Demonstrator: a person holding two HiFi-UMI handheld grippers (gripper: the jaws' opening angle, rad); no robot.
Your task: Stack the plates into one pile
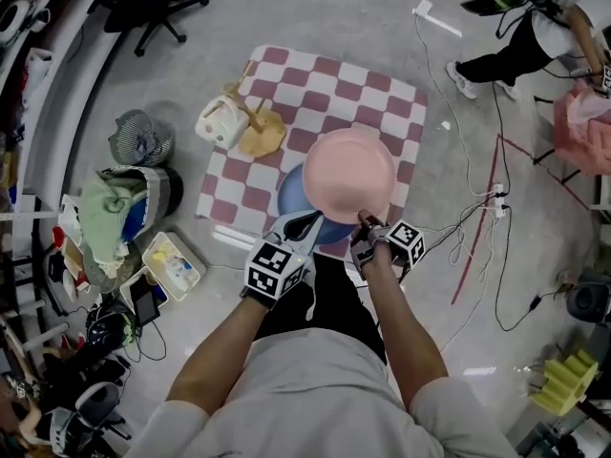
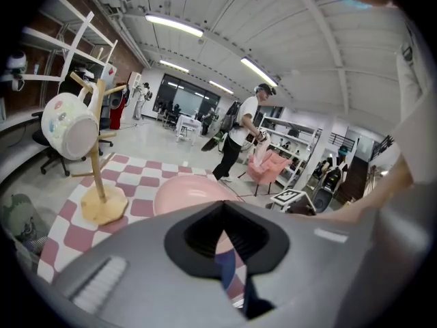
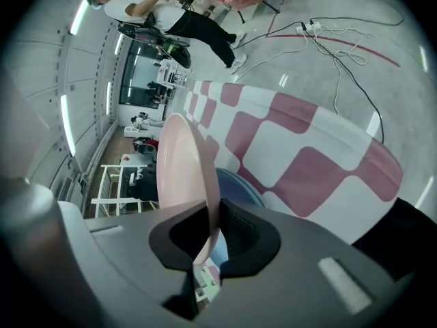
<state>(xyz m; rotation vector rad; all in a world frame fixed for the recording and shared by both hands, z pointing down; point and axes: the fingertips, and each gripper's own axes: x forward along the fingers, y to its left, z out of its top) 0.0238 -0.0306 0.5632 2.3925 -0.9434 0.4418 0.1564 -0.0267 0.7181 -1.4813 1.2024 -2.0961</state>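
Pink plate sits over the near half of the checkered cloth, its near rim pinched between the jaws of my right gripper. Under it a blue plate lies on the cloth, mostly covered; I can't tell whether they touch. My left gripper is at the cloth's near edge, jaws a narrow slit apart, holding nothing. A mug tree with a white mug stands at the cloth's left edge.
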